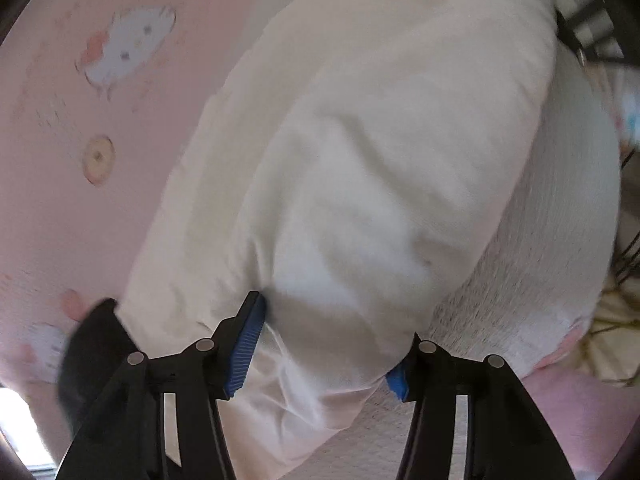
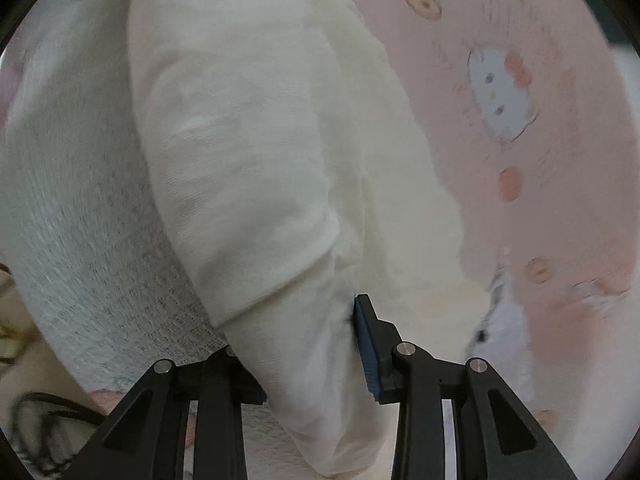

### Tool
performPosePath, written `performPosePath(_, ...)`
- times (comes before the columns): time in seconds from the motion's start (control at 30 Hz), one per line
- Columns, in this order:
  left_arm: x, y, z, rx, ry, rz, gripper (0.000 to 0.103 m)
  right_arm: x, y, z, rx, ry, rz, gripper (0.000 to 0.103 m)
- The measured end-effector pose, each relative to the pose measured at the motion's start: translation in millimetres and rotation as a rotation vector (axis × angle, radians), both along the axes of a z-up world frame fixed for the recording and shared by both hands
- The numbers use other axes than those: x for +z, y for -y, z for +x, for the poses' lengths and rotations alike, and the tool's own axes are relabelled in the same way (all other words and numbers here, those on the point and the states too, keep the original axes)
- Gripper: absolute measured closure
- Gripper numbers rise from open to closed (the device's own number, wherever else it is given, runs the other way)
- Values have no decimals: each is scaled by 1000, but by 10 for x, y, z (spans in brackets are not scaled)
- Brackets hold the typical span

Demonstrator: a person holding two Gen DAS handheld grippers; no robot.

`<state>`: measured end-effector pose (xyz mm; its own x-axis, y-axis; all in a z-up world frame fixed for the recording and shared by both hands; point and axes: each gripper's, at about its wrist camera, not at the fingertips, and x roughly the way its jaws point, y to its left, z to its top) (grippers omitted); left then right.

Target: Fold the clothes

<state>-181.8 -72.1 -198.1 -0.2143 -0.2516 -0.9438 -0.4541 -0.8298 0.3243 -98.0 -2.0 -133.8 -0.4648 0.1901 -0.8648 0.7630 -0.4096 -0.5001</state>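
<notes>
**Carry the pinched fold over evenly**

Our left gripper [image 1: 326,344], black with blue ribbed pads, is clamped on a bunched fold of the cream-white cotton garment [image 1: 360,152]. Our right gripper [image 2: 308,354] pinches the same cloth. The garment lies on the pink cartoon-cat bedsheet [image 1: 60,208], partly over a white knitted textile [image 1: 552,248]. We should move both hands together, keep the cloth taut, and open them only when the edges meet.

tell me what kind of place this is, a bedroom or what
Probably a bedroom, with the folding done on a bed. The surface is a soft pink sheet printed with cartoon cat faces, the cream garment lies on it, and dark cables trail over pale bedding at the edge.
</notes>
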Motion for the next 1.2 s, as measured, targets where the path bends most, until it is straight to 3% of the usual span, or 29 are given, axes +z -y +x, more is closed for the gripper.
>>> performPosePath(0.23, 135, 327, -410, 199, 112, 185, 54, 171, -141, -486, -152, 289, -150, 66)
performPosePath(0.43, 276, 660, -655, 374, 127, 277, 51, 286, -292, -880, -376, 420, -266, 67)
performPosePath(0.57, 427, 762, -767, 412, 68, 255, 50, 440, -407, -1048, -467, 401, -335, 67)
performPosePath(0.77, 534, 724, -888, 351, -45, 101, 49, 554, -449, -1244, -606, 293, -365, 67)
performPosePath(0.93, 441, 596, -972, 318, -92, 6, 49, 468, -411, -1504, -649, 231, -337, 67)
performPosePath(1.1, 322, 671, -874, 321, -115, -3, 49, 355, -326, -1517, -629, 197, -297, 67)
performPosePath(1.2, 253, 866, -1079, 327, -124, 2, 46, 255, -321, -1499, -636, 204, -293, 67)
